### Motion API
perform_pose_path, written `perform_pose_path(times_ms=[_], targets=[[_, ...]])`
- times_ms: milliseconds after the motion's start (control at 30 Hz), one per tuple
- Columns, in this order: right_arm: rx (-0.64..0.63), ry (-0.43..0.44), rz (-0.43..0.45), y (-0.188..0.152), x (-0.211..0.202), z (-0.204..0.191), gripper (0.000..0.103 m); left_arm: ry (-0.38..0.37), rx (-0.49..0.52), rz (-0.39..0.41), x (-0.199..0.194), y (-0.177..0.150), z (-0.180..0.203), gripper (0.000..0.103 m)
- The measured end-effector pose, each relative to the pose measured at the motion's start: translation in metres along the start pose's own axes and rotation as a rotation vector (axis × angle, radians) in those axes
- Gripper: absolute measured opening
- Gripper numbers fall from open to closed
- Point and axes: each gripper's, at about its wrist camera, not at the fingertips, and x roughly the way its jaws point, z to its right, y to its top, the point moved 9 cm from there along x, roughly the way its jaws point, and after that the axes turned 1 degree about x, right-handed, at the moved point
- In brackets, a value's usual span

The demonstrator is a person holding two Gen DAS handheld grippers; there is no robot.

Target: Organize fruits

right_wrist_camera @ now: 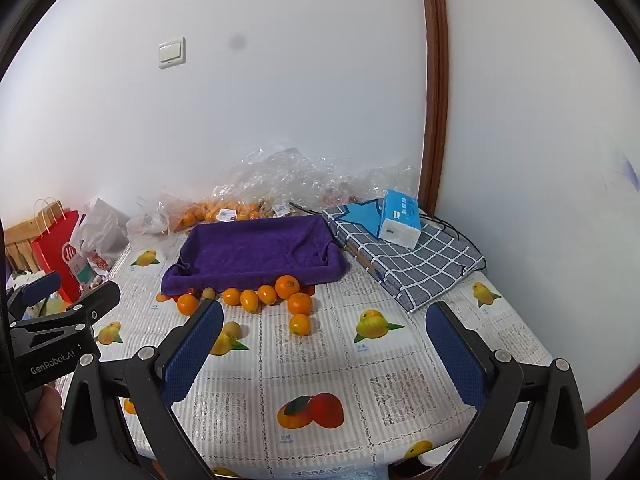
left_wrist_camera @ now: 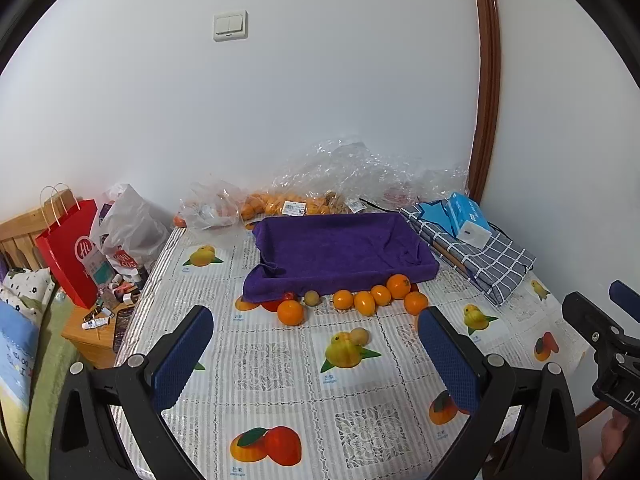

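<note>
both grippers, left gripper (left_wrist_camera: 316, 344) and right gripper (right_wrist_camera: 324, 340), spread, empty. approach frame-centre orange (right_wrist_camera: 300, 324) squarely; purple tray (right_wrist_camera: 256, 252) probably the destination.

Left gripper (left_wrist_camera: 316, 354): two black moulded arms, each with a triangular cut-out near its base and a round silver screw head at the pivot. The fingers (left_wrist_camera: 182, 358) carry flat blue pads with a fine dimpled texture.

Right gripper (right_wrist_camera: 324, 350): same construction, with black arms, silver screws and blue textured fingers (right_wrist_camera: 456, 354).

Seen from the side in the opposite camera, each body is a black bracket with small silver screws and a blue pad at the tip. White lettering reads "GenRobot.AI" (on the left unit, right wrist view). A thin black cable runs along that view's left edge.
</note>
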Motion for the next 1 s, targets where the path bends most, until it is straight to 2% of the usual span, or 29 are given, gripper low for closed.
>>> perform_pose_path(times_ms=[1000], targets=[[-0.003,0.0,0.005,-0.0049,-0.0002,0.001,0.1,-0.015,-0.012,0.002,-0.0016,0.002,-0.0004,0.103]])
